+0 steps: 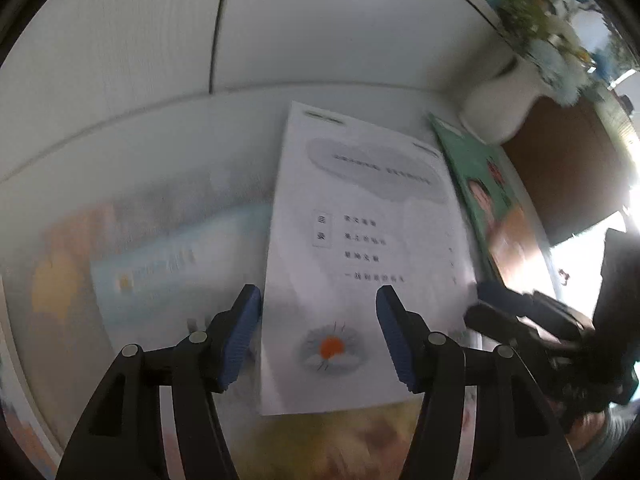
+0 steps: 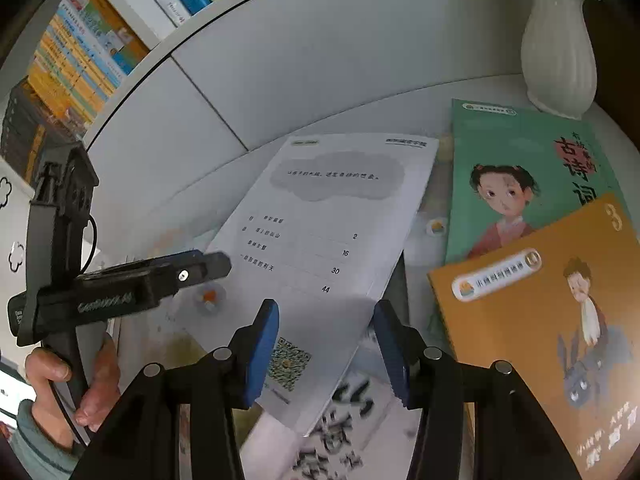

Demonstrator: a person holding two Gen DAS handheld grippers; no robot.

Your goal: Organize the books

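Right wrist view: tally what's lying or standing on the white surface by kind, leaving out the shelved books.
Closed books lying flat: 2, the green book and the orange book
Open white contents page: 1
White vase: 1
Total: 4
More printed sheets lie beneath the page, too blurred to count.

This looks like a reading corner in a home or a classroom. A shelf (image 2: 100, 40) at the far left is full of books standing in rows. Children's picture books (image 2: 532, 292) lie on a white table (image 2: 304, 80). A white vase (image 2: 560, 48) stands far right.
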